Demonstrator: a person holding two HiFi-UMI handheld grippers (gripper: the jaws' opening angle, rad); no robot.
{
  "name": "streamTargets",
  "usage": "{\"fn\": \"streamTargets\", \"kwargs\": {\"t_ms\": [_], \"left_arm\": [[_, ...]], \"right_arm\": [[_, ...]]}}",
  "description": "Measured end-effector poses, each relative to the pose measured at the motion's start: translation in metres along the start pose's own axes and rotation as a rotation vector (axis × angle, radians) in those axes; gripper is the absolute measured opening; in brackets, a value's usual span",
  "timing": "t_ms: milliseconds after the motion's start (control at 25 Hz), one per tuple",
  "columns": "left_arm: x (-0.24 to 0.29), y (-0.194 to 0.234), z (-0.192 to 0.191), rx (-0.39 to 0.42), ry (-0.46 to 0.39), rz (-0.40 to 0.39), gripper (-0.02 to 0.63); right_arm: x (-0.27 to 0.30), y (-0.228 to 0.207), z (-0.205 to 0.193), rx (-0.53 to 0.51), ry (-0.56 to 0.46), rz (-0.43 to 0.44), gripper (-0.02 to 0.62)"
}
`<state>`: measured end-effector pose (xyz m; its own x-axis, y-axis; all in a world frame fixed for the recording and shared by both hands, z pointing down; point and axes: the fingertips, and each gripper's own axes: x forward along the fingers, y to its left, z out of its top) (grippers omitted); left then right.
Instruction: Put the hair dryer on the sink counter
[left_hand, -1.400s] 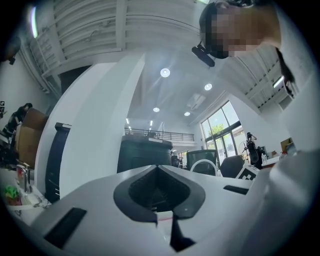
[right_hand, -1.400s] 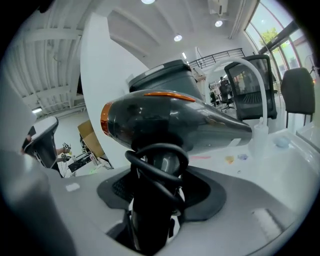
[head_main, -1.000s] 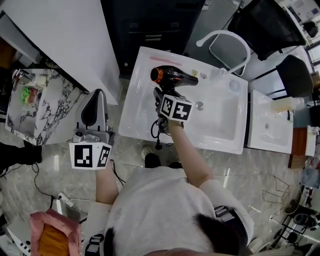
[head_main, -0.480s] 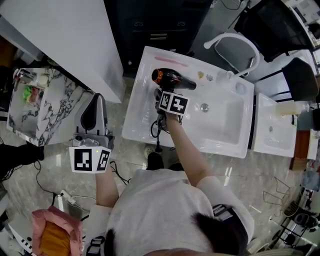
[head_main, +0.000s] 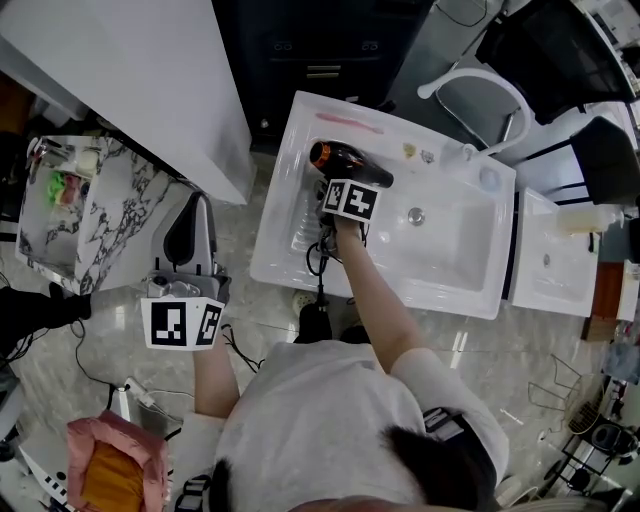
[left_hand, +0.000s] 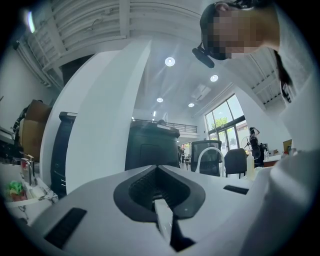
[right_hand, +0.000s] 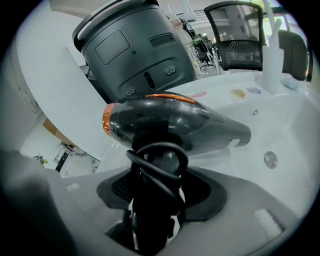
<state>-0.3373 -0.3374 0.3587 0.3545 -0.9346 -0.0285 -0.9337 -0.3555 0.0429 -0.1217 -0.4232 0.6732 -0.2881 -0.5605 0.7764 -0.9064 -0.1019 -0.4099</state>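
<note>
The hair dryer (head_main: 345, 163) is black with an orange ring at its rear. It hangs just over the left part of the white sink counter (head_main: 285, 235), nozzle pointing right toward the basin. My right gripper (head_main: 333, 192) is shut on its handle, around which the black cord (right_hand: 157, 165) is looped; the dryer's body (right_hand: 170, 120) fills the right gripper view. The cord's end dangles over the counter's front edge. My left gripper (head_main: 196, 205) is held level over the floor to the left of the counter. Its jaws (left_hand: 162, 220) look closed, with nothing between them.
A faucet (head_main: 462, 152) and a drain (head_main: 416, 215) lie right of the dryer. A second white sink (head_main: 560, 265) stands further right. A white-framed chair (head_main: 480, 95) is behind the counter, a marble shelf (head_main: 95, 215) with small items at the left, a pink bag (head_main: 100, 470) on the floor.
The right gripper has sunk toward the counter with the hair dryer and tilted further down. The left gripper has barely shifted.
</note>
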Motion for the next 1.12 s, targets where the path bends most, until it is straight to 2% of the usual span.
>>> {"fn": "streamTargets", "kwargs": {"t_ms": [320,520,880,1120], "left_arm": [[-0.003,0.008,-0.005,-0.005,0.007,0.009,0.002],[-0.001,0.010,-0.007,-0.007,0.012,0.011,0.002],[0.003,0.006,-0.010,-0.015,0.016,0.003,0.002],[0.004,0.002,-0.007,-0.014,0.014,-0.002,0.002]], "right_arm": [[0.012,-0.006,-0.001,-0.026,0.027,-0.049,0.268],[0.021,-0.008,-0.002,-0.015,0.056,-0.044,0.275],[0.025,-0.008,-0.003,0.023,0.073,0.011,0.288],[0.018,-0.005,-0.005,0.051,0.061,0.063,0.319]]}}
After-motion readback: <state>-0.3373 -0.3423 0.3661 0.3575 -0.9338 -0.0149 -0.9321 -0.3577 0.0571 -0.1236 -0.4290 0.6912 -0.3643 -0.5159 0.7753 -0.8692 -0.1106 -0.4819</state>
